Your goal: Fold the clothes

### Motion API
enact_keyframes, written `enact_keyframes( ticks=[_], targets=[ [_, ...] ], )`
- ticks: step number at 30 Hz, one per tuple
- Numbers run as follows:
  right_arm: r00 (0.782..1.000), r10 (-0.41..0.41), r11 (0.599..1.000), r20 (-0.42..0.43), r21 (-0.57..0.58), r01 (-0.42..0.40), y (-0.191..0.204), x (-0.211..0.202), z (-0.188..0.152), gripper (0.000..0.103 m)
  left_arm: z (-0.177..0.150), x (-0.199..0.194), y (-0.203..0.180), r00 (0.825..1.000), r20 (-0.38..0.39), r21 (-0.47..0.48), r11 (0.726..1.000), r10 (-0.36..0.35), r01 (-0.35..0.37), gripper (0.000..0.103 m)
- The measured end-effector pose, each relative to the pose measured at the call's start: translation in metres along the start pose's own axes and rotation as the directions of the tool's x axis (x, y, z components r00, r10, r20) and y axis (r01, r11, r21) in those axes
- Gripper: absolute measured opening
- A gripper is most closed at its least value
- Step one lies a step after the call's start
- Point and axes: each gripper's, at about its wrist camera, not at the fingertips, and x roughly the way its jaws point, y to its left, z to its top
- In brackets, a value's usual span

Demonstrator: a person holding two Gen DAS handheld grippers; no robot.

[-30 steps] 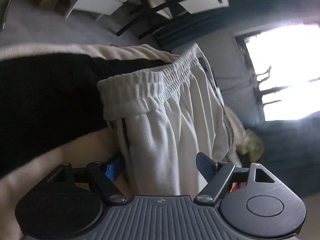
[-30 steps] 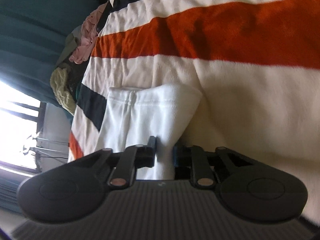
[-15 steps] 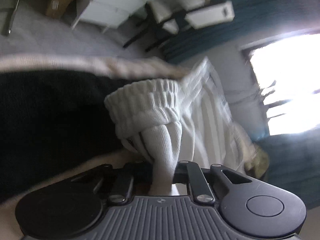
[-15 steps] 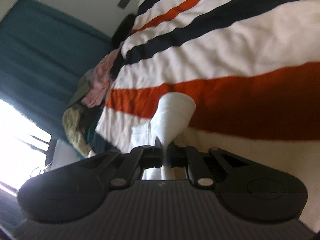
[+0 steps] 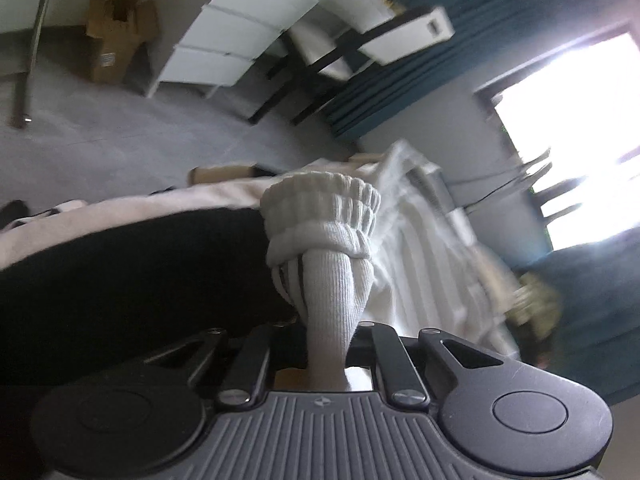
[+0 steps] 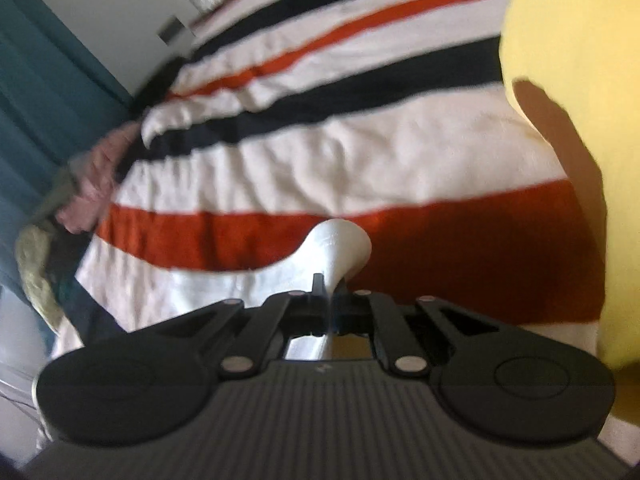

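A pair of white ribbed shorts (image 5: 332, 264) with an elastic waistband and dark side stripes is lifted off the bed. My left gripper (image 5: 328, 332) is shut on the bunched waistband end, and the rest of the cloth trails away to the right. My right gripper (image 6: 330, 292) is shut on another white corner of the shorts (image 6: 340, 244), held above the striped blanket (image 6: 280, 168). The fingertips of both grippers are hidden in the fabric.
The bed carries a cream, black and orange striped blanket. A pile of mixed clothes (image 6: 72, 200) lies at its far left edge. A yellow garment (image 6: 580, 80) hangs at the right. White drawers (image 5: 240, 36), a chair and a bright window (image 5: 572, 132) stand beyond the bed.
My left gripper closed on the waistband and lifted it. My right gripper, shut on its corner throughout, raised it off the blanket and swung toward the bed's middle.
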Motion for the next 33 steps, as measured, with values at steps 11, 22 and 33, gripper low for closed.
enact_keyframes(
  ticks=[11, 22, 33],
  targets=[
    [0.997, -0.065, 0.985, 0.05, -0.159, 0.073, 0.022, -0.012, 0.001, 0.045, -0.008, -0.04, -0.046, 0.988, 0.108, 0.301, 0.943, 0.111, -0.139, 0.082],
    [0.898, 0.414, 0.776, 0.15, -0.574, -0.262, 0.111, -0.112, -0.052, 0.069, -0.103, -0.076, -0.171, 0.963, 0.226, 0.673, 0.738, -0.149, -0.044, 0.088],
    [0.728, 0.661, 0.421, -0.181, -0.713, -0.56, 0.15, -0.171, -0.143, 0.069, -0.222, -0.003, -0.243, 0.952, 0.046, 0.85, 0.512, -0.301, 0.121, 0.089]
  ],
)
